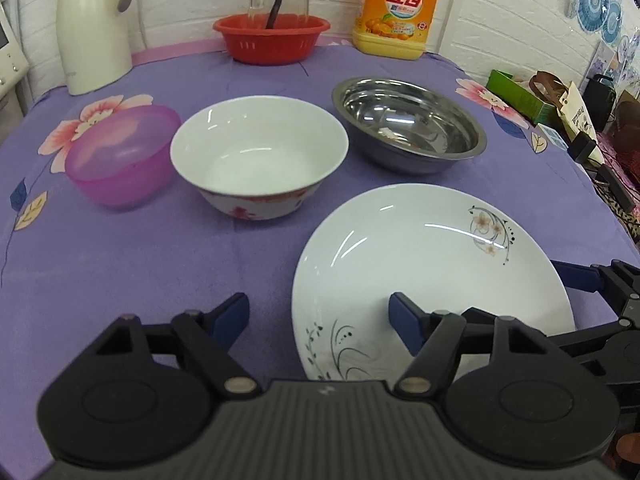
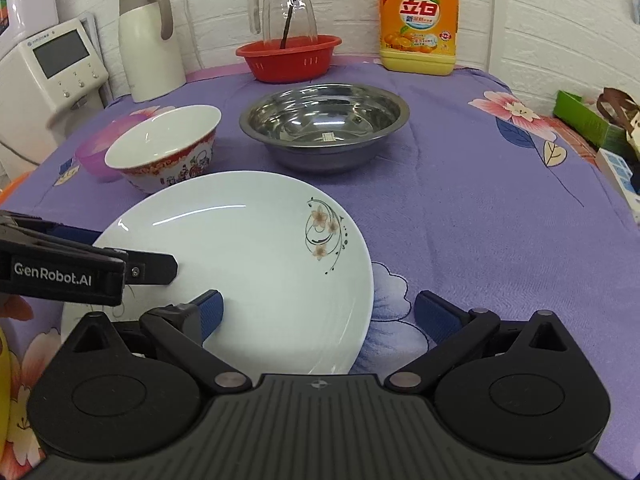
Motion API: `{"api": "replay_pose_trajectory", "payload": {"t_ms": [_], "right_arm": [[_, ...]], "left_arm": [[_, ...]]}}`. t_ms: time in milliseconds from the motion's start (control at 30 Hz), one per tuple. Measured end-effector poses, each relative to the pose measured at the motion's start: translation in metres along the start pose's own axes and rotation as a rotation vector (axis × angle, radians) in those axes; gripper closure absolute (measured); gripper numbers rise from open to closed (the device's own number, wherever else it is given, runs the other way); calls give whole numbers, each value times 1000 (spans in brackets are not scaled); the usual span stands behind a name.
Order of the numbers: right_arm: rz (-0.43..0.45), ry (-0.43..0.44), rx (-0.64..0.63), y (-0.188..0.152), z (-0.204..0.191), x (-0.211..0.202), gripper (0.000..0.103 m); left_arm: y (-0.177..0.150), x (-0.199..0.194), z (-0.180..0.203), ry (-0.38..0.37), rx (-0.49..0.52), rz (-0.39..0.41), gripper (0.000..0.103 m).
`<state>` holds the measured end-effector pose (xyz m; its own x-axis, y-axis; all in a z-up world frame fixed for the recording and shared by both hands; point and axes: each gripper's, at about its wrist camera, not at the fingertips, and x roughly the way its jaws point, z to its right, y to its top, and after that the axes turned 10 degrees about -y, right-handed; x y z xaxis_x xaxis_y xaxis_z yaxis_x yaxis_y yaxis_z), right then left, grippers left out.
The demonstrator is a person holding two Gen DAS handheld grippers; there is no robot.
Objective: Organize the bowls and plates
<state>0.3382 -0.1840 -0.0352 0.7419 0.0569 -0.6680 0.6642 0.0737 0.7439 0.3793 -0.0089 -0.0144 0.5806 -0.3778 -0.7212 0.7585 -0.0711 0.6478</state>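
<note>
A white plate with flower prints (image 1: pixel 424 272) (image 2: pixel 248 264) lies on the purple cloth near me. Behind it stand a white bowl with red pattern (image 1: pixel 258 156) (image 2: pixel 166 148), a steel bowl (image 1: pixel 408 120) (image 2: pixel 324 124) and a translucent pink bowl (image 1: pixel 120 156) (image 2: pixel 94 154). My left gripper (image 1: pixel 318 316) is open, its jaws straddling the plate's left rim; it shows from the side in the right wrist view (image 2: pixel 160 268). My right gripper (image 2: pixel 318 310) is open, straddling the plate's right rim; its fingers (image 1: pixel 580 276) show beside the plate.
At the back stand a red basket (image 1: pixel 272 38) (image 2: pixel 290 56) with a glass jug (image 2: pixel 286 10), a cream thermos (image 1: pixel 94 28) (image 2: pixel 150 44) and a yellow detergent bottle (image 1: pixel 396 12) (image 2: pixel 418 20). A white appliance (image 2: pixel 56 72) is at left. Boxes and bags (image 1: pixel 560 100) crowd the right edge.
</note>
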Motion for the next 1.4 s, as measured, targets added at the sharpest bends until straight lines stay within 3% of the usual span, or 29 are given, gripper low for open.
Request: {"api": "replay_pose_trajectory", "payload": {"t_ms": [200, 233, 367, 433, 700, 1100, 1400], "right_arm": [[0, -27, 13, 0, -4, 0, 0], [3, -20, 5, 0, -9, 1, 0], [18, -8, -4, -2, -14, -1, 0], [24, -12, -1, -3, -15, -1, 0], [24, -19, 23, -9, -30, -14, 0], [95, -12, 72, -17, -49, -73, 0], [133, 123, 1, -35, -117, -114, 0]], "left_arm": [[-3, 2, 5, -14, 24, 22, 34], [-4, 1, 7, -28, 27, 26, 44], [-6, -1, 6, -54, 40, 32, 47], [-6, -1, 9, -69, 43, 37, 60], [-11, -11, 16, -51, 3, 32, 63], [-19, -83, 22, -49, 30, 136, 64], [-78, -163, -23, 84, -33, 188, 64]]}}
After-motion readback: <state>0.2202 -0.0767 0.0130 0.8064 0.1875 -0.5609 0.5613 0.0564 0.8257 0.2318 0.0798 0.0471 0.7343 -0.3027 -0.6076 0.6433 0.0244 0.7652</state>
